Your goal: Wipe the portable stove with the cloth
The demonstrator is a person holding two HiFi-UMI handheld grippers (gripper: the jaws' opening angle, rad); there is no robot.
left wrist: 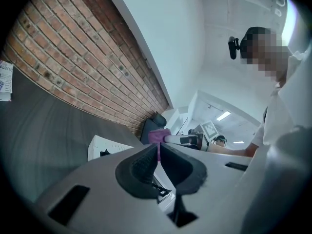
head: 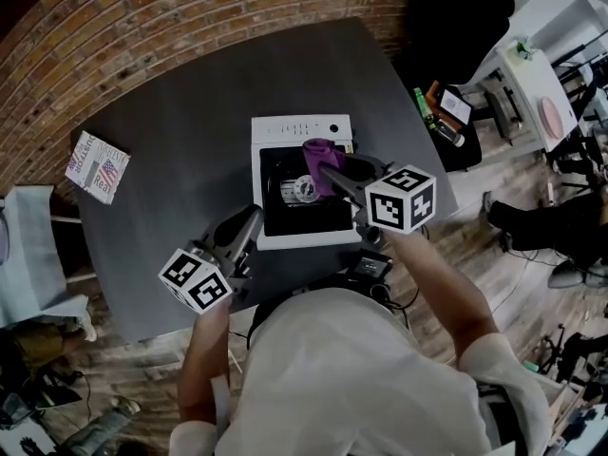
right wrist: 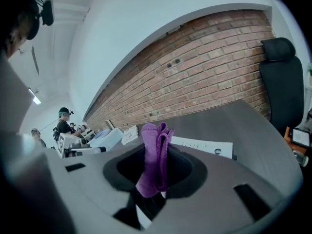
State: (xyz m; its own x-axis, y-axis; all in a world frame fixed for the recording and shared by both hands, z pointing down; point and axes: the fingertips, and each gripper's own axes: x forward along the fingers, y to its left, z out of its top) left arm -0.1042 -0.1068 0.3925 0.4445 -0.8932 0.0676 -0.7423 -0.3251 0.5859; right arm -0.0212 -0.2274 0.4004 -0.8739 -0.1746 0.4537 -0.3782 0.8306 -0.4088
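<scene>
The white portable stove [head: 269, 131] with its black cooking top [head: 275, 212] sits in the middle of the dark table [head: 180, 131]. My right gripper [head: 326, 171] is shut on a folded purple cloth [head: 320, 156], held over the stove's top near its right back part. In the right gripper view the cloth [right wrist: 155, 156] stands pinched upright between the jaws, with the stove's control panel [right wrist: 204, 147] beyond. My left gripper [head: 253, 218] hovers at the stove's front left corner, its jaws closed together on nothing [left wrist: 158, 156]. The stove [left wrist: 105, 146] and the cloth [left wrist: 158, 136] show ahead of it.
A printed packet [head: 97, 167] lies at the table's left edge. A black office chair [head: 456, 22] stands behind the table's far right corner, and a white desk [head: 532, 74] with clutter lies beyond. A brick wall [head: 142, 27] borders the table's far side.
</scene>
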